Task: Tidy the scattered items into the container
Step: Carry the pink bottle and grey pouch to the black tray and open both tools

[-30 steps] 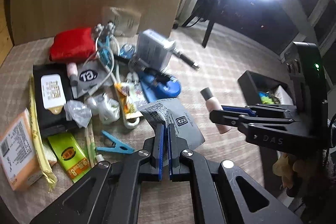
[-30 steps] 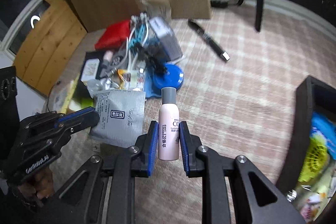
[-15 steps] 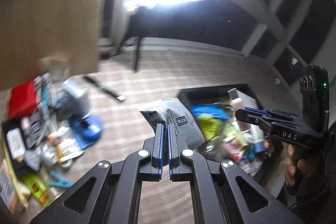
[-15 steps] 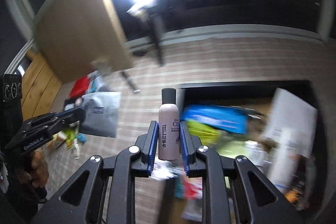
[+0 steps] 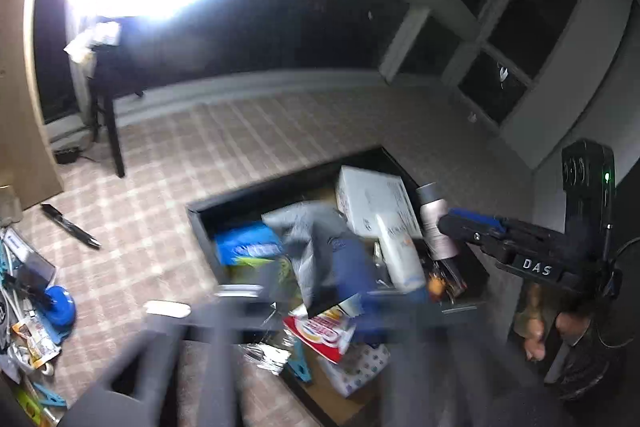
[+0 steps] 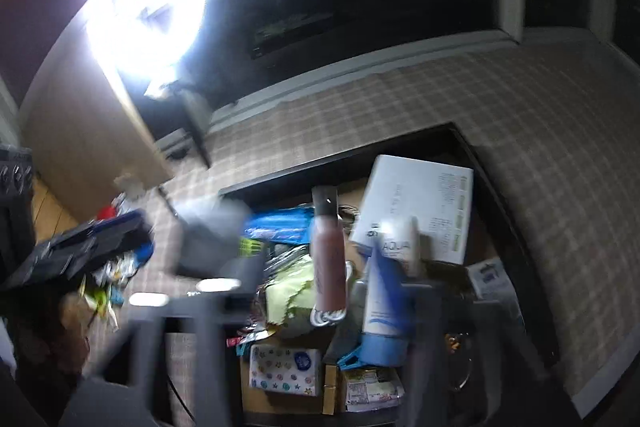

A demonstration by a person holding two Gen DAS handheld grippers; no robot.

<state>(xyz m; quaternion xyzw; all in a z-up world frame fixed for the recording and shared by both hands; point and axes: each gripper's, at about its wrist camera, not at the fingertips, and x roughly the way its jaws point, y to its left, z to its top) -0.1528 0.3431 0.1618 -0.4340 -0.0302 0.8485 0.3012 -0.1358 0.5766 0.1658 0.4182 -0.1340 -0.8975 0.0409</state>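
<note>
Left wrist view: hovering over the black container [image 5: 200, 223], already crowded with a white box [image 5: 372, 203], a blue packet [image 5: 248, 247] and snack wrappers. Left tongs [image 5: 316, 291] motion-blurred, jaws opening, gap wide; grey sachet [image 5: 308, 243] sitting between them over the pile, apparently dropping free, no pad pressing on it. Right tongs [image 5: 464, 223] reaching in from the right edge, pink bottle [image 5: 436, 223] upright at their tip. Still lying on the checked desk [image 5: 240, 147] at far left: black pen [image 5: 70, 227], blue disc-shaped item [image 5: 60, 307], cables, clips, wrappers.

Right wrist view: right tongs [image 6: 320, 287] blurred, jaws opening, wide apart; pink bottle [image 6: 329, 251] standing loose in the gap above the container [image 6: 500, 195], pads not touching it, looking released. Blue-capped white tube [image 6: 384, 291], yellow cloth [image 6: 288, 291], patterned tissue pack [image 6: 286, 369] underneath. Left tongs [image 6: 100, 239] at left, sachet blurred beside them.

Progress, judging by this: container mostly filled, two more items going in, a sizeable heap remaining on the desk, so several more trips needed.
</note>
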